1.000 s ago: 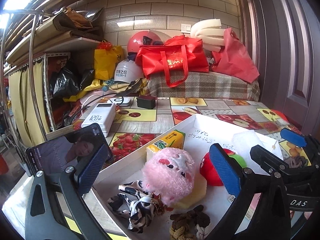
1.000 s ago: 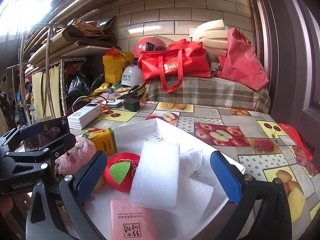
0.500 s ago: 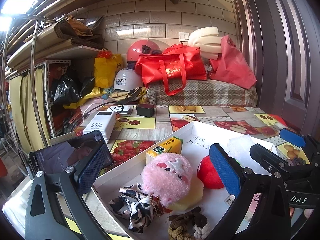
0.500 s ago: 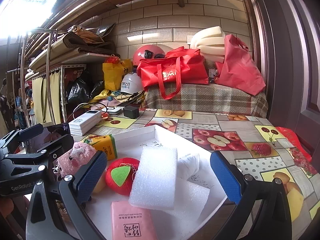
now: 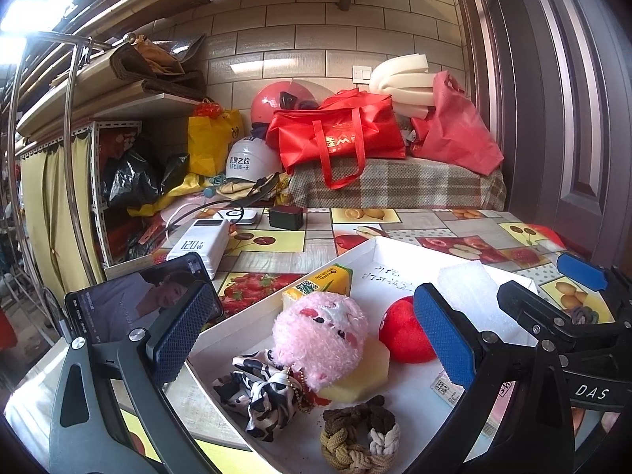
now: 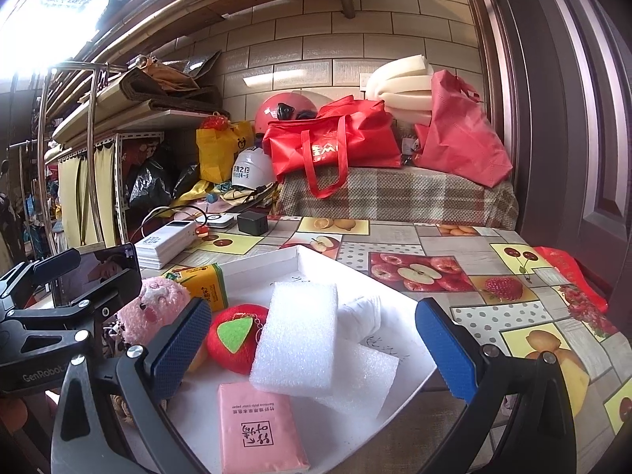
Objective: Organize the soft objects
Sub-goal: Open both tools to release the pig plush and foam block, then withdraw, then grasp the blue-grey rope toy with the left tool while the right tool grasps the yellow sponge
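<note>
A shallow white tray on the table holds soft items. In the left wrist view I see a pink plush toy lying on a yellow sponge, a black-and-white scrunchie, a braided brown hair tie, a red plush ball and a yellow juice carton. The right wrist view shows white foam blocks, a pink tissue pack and the red plush strawberry. My left gripper and right gripper both hover open over the tray, holding nothing.
A phone stands left of the tray, with a white power bank and a black charger behind it. Red bags, helmets and foam pile up on a plaid surface at the back. Shelving stands at left, a door at right.
Both views have tilted slightly upward and pulled back a little, so the tray sits lower in frame. Both grippers stay open and the objects have not moved.
</note>
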{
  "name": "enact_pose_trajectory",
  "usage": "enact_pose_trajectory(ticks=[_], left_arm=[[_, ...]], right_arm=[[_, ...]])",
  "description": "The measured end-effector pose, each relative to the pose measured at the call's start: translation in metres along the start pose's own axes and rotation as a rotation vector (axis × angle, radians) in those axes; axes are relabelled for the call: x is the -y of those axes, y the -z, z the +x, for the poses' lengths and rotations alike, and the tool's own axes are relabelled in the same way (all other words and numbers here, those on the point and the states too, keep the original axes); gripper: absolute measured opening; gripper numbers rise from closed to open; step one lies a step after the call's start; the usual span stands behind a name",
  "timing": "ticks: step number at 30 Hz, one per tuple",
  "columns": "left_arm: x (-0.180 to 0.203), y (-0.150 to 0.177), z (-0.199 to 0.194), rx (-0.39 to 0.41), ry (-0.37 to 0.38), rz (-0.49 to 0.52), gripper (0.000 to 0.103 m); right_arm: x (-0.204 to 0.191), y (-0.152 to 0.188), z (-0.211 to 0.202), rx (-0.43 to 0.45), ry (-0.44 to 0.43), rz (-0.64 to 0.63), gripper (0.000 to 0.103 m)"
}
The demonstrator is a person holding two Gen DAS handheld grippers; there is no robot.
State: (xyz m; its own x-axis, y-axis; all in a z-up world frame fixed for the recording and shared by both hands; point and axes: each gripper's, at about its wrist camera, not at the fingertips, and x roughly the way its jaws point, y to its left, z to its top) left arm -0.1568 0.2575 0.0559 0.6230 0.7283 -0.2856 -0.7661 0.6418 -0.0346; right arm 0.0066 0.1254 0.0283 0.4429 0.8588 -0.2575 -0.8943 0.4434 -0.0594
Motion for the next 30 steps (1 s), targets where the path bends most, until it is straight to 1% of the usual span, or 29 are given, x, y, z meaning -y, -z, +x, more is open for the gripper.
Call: enact_pose_trajectory(ticks=[9, 13, 18, 24, 28, 30], left_arm=[[0.025, 0.005, -0.019, 0.002, 0.045, 0.025, 0.102], [0.038, 0.007, -0.026, 0.003, 0.064, 0.05, 0.102], [0.053, 0.01, -0.032, -0.006, 0.1, 0.071, 0.102], [0.075, 0.013, -0.039, -0.016, 0.144, 0.105, 0.102], [0.093, 0.014, -0.042, -0.012, 0.16, 0.163, 0.102], [0.098, 0.015, -0.043, -0.019, 0.182, 0.168, 0.102]], right_arm=[[0.007, 0.009, -0.035, 0.022, 0.015, -0.021, 0.103], [0.014, 0.012, -0.044, 0.008, 0.029, -0.022, 0.103], [0.028, 0.017, -0.052, -0.029, 0.073, -0.034, 0.103], [0.066, 0.023, -0.066, -0.052, 0.175, 0.017, 0.103], [0.105, 0.027, -0.078, -0.055, 0.259, 0.039, 0.103], [0.127, 0.029, -0.083, -0.078, 0.278, 0.055, 0.103]])
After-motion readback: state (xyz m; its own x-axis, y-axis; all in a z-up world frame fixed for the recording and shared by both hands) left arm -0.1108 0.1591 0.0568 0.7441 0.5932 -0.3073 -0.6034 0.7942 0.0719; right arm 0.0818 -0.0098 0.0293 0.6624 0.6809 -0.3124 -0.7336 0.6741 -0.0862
